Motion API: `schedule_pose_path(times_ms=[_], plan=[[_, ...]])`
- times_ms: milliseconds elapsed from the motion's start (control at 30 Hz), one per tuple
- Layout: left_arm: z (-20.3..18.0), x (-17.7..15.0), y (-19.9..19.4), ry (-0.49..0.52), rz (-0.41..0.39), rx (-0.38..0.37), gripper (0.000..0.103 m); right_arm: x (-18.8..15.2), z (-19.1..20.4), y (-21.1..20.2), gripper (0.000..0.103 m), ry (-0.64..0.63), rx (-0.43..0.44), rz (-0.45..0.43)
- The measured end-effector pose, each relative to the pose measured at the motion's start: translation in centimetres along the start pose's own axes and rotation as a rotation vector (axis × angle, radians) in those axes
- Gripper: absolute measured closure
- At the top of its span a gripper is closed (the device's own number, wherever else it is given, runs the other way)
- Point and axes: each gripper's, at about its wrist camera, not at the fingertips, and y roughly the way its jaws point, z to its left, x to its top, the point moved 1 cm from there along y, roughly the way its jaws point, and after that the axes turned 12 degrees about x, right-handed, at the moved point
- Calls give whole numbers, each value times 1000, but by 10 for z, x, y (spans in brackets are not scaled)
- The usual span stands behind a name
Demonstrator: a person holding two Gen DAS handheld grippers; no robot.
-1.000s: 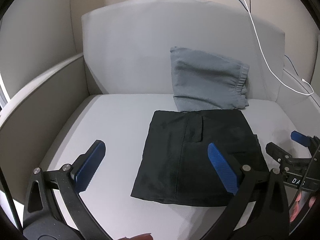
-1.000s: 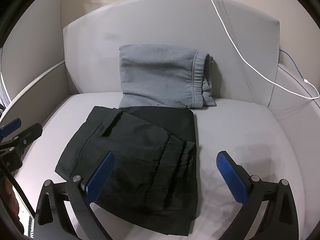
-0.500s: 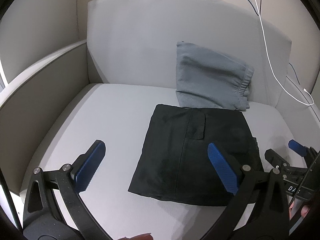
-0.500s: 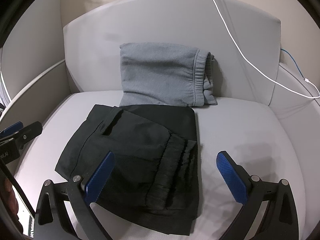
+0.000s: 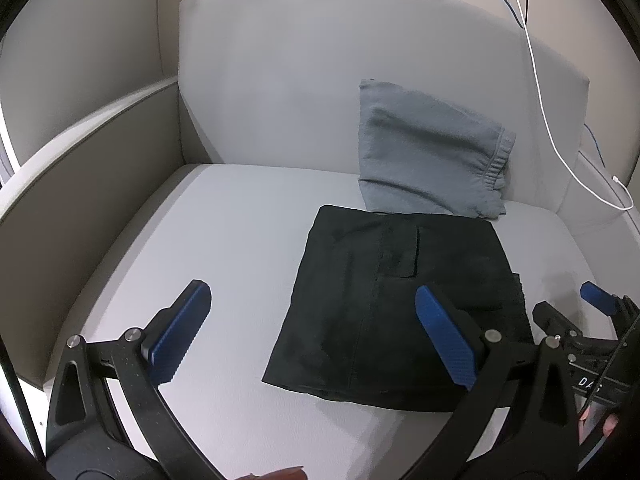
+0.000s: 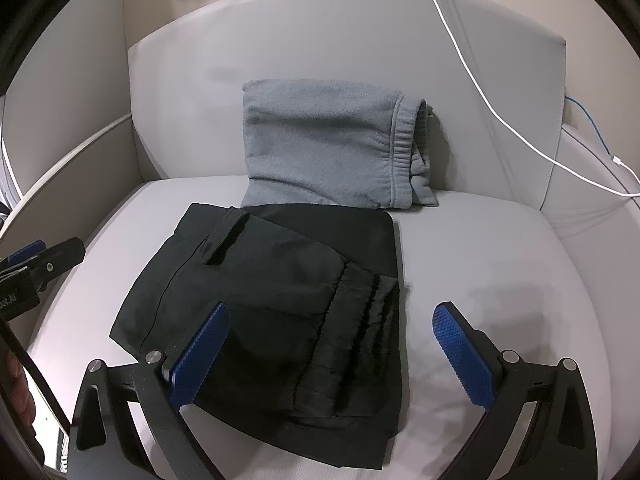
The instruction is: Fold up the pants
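Holding both blue-padded grippers, left [image 5: 308, 332] and right [image 6: 330, 346], spread empty, we see folded black pants [image 6: 280, 292] at twelve o'clock, seemingly touching folded grey sweatpants [image 6: 324, 152].

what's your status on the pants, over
Left gripper open, empty. Right gripper open, empty. Black pants folded flat on seat cushion, grey sweatpants propped against backrest behind. Nothing in the way.

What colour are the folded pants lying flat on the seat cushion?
Black; the folded pants show best in the right wrist view.
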Motion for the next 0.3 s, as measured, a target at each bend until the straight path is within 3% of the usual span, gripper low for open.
schedule_pose_path(times_ms=[200,300], plan=[[-4,-1,-7,37,-41,50,1,-1,2,1,0,-7,4,6],[-6,-1,-12,38,-63,37,1,-1,2,2,0,-7,4,7]])
